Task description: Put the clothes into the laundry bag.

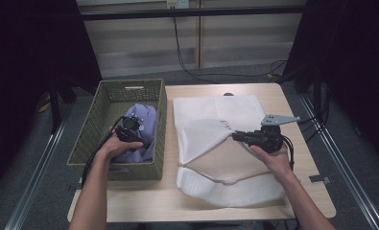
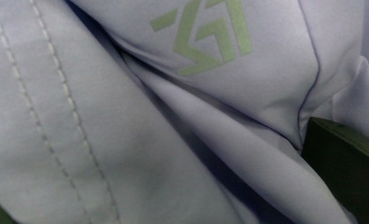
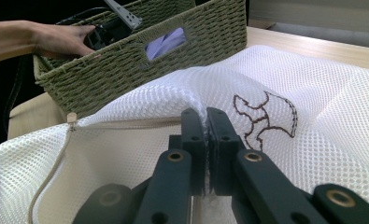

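Note:
A lavender garment [image 1: 143, 119] with a pale green logo [image 2: 205, 37] lies in the woven green basket [image 1: 88, 139] on the table's left side. My left gripper [image 1: 131, 133] is pushed down into the garment. Its jaws stand wide apart at the edges of the left gripper view, with the cloth [image 2: 173, 140] between them and not pinched. A white mesh laundry bag [image 1: 211, 115] lies to the right of the basket. My right gripper [image 3: 205, 116] is shut on a fold of the bag's upper layer and holds it raised, so the zipped mouth [image 1: 216, 160] gapes.
The basket [image 3: 173, 65] stands close against the bag's left edge. The bag's zipper [image 3: 56, 158] hangs at its open side, and a brown stitched mark [image 3: 266, 116] sits near the grip. Bare table [image 1: 144, 201] shows in front. Cables trail on the floor behind.

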A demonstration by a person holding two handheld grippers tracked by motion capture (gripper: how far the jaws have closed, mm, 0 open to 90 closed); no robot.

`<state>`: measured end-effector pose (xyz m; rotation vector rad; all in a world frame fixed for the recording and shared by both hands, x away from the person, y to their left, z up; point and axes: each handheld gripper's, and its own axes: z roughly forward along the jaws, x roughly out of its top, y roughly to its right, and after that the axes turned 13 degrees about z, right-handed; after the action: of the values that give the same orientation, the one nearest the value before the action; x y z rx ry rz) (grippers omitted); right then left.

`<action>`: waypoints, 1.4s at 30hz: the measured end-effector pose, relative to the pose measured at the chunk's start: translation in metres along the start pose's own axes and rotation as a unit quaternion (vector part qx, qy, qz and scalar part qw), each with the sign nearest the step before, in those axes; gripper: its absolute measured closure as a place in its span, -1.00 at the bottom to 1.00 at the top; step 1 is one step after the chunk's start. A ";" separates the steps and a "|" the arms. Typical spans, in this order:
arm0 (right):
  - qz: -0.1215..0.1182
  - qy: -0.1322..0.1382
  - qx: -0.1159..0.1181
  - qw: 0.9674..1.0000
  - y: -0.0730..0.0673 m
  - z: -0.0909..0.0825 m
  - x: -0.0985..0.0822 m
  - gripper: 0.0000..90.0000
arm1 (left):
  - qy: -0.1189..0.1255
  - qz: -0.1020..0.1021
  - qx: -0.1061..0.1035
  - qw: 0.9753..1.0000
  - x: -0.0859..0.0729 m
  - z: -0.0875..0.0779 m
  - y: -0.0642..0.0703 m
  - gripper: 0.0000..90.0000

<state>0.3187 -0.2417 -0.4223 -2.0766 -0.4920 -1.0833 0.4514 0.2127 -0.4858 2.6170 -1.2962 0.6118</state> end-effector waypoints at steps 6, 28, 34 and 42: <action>-0.001 -0.001 0.000 1.000 0.001 0.000 -0.001 0.94 | -0.024 0.011 0.006 1.000 0.002 -0.011 -0.004 -0.33; 0.001 -0.002 -0.002 1.000 0.001 0.002 -0.001 0.94 | -0.037 -0.055 -0.034 0.997 0.005 -0.020 -0.010 0.83; 0.003 -0.001 0.000 1.000 0.001 0.002 -0.001 0.94 | -0.023 -0.051 -0.028 0.998 0.007 -0.030 -0.009 0.85; 0.004 0.000 0.000 1.000 0.001 0.002 0.000 0.94 | 0.016 -0.052 -0.022 0.998 0.008 -0.046 -0.007 0.85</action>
<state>0.3204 -0.2412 -0.4236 -2.0774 -0.4828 -1.0785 0.4479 0.2251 -0.4406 2.6093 -1.1428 0.5977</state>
